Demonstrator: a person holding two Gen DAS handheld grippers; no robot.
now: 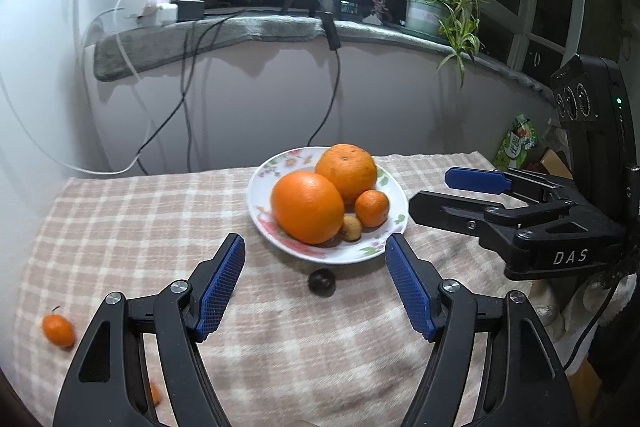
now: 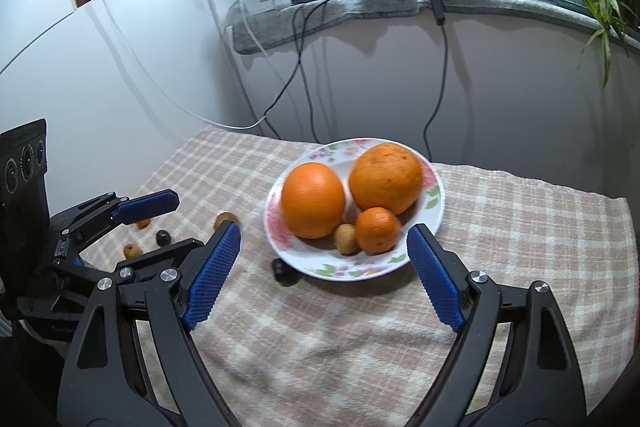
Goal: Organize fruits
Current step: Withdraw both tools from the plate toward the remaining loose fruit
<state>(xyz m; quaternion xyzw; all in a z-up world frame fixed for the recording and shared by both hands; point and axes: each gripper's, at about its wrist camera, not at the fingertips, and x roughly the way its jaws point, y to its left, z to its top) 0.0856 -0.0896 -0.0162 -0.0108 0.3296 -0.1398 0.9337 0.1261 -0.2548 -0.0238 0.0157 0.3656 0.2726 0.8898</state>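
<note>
The floral plate [image 1: 256, 187] sits at centre frame on the checked cloth [image 1: 120, 227] and already carries two large oranges [image 1: 307, 207], a mandarin [image 1: 372, 207] and a small brown fruit [image 1: 352, 227]. One dark fruit [image 1: 321, 282] lies on the cloth just beside the plate's near rim, and a small orange fruit [image 1: 58, 330] waits at lower left. Your left gripper [image 1: 316, 291] and right gripper [image 2: 324, 279] both stand released and empty. You seem between picks; next, lower one gripper over the dark fruit and close gently, since it looks prone to rolling.

oranges [image 2: 313, 205] on floral plate [image 2: 352, 269]
</note>
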